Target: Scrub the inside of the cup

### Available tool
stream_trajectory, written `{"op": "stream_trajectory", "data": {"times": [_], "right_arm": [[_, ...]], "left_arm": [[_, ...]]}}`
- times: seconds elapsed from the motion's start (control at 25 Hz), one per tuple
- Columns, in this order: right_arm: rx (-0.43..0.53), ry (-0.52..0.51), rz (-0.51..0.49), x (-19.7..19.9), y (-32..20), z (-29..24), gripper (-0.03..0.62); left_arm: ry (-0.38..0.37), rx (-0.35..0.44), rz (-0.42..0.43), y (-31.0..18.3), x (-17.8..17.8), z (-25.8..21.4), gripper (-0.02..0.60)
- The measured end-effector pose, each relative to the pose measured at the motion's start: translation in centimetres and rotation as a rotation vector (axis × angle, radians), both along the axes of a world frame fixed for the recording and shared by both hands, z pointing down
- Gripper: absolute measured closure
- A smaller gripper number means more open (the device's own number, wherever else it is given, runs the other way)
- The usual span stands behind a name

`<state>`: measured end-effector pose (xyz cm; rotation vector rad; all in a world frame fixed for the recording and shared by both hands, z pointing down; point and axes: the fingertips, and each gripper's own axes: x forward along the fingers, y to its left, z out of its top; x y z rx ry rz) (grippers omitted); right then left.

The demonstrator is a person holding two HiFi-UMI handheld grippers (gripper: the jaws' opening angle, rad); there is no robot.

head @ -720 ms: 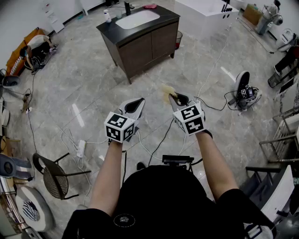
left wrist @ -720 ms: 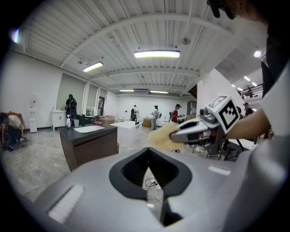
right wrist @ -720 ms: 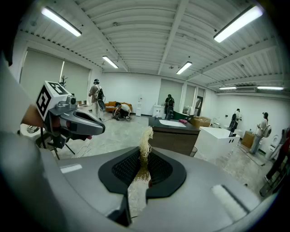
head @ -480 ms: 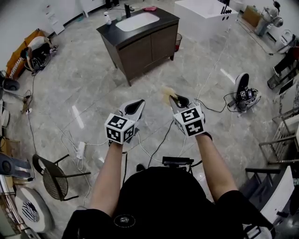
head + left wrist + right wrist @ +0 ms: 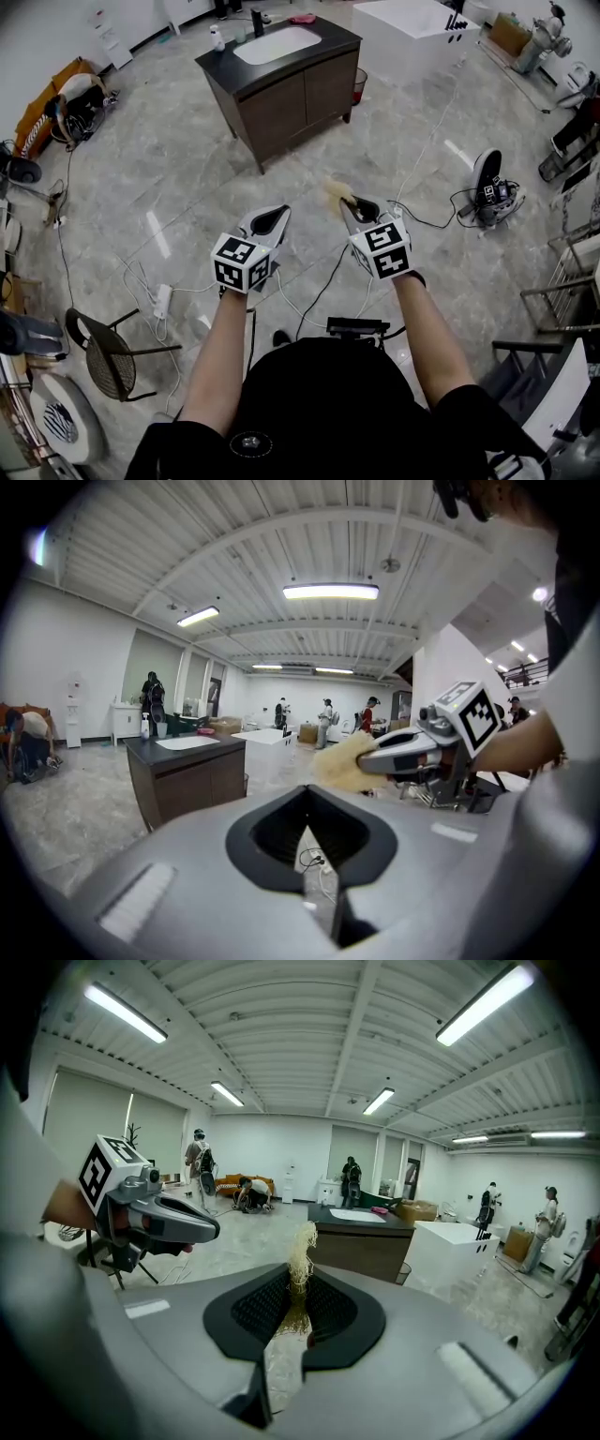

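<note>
**Both claws in the air, scrubber in the right one**

Here we are: my left claw [image 5: 271, 217] is pressed fully together with nothing between its jaws. Only floor cables [image 5: 314, 862] show through the slot below them. My right claw [image 5: 359, 205] hangs just beside it at about the same height, jaws clamped on a straw-coloured fibrous scrubber [image 5: 336, 192]. The tuft pokes out past the fingertips, frayed strands fanning up and away from me. Seen from the left claw, that scrubber sits up and to the right, near but not touching my left jaws.

Neither claw rests on anything; both hover over the grey marble floor [image 5: 187, 178]. Well ahead of both claws stands a dark wood vanity [image 5: 286, 89] with a white basin [image 5: 277, 42] sunk into its top (a pump bottle [image 5: 217, 36] stands at the corner left of the basin). Just beside that bottle is a greenish cup-shaped thing [image 5: 161, 729], well apart from both claws and too small for me to be sure what it is.
</note>
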<state>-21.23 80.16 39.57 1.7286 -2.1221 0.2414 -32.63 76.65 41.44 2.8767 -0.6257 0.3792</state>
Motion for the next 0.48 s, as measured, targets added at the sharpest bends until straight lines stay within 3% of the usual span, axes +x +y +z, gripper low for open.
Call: {"op": "stream_trajectory", "data": {"times": [0.48], "right_arm": [[0.007,-0.066,-0.065,4.2,0.0,0.9,0.551]], "left_arm": [[-0.013,-0.039,-0.066,-0.3,3.2,1.4,0.581]]}}
